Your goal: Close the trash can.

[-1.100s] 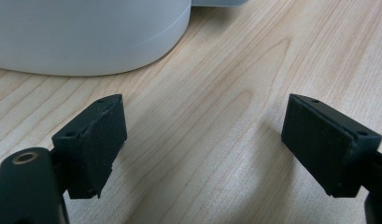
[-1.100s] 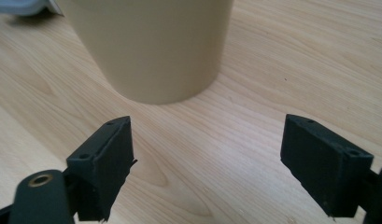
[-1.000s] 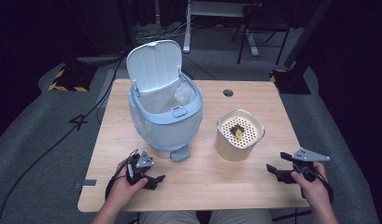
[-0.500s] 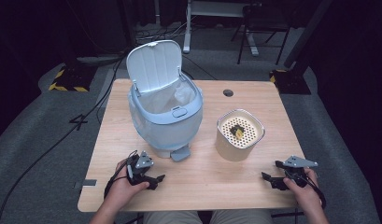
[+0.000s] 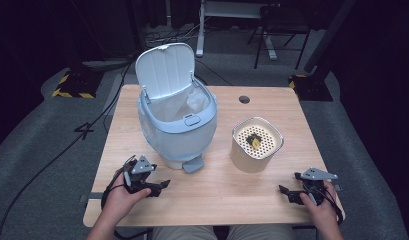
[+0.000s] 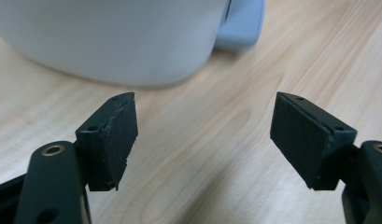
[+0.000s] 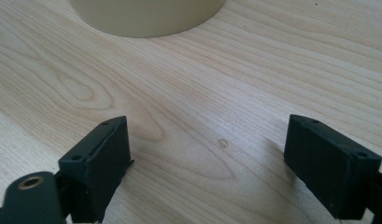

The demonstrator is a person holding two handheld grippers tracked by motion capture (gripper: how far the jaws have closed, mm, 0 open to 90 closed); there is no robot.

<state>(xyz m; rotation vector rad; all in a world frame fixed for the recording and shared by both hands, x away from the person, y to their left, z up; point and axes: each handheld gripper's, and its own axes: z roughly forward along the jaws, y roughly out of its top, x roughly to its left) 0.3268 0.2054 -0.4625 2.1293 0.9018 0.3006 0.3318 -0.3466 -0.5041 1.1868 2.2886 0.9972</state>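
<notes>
A dark room with grey carpet and loose cables surrounds a pale wooden tabletop point(image 5: 217, 200). On it, toward the left, stands a light blue pedal bin point(image 5: 178, 131) with its lid point(image 5: 164, 70) tipped up and back, a white bag lining the inside and a foot pedal point(image 5: 193, 164) at its base facing the person. To its right, well apart, stands a cream container point(image 5: 255, 150) with a perforated top, something dark and yellow lying in it.

The left gripper point(image 5: 159, 185) rests low at the near left edge, held in the person's hand, just in front of the bin; in the left gripper view its jaws stand wide with bare wood between them. The right gripper point(image 5: 287, 191) sits at the near right edge, near the cream container, jaws likewise wide apart and holding nothing.
</notes>
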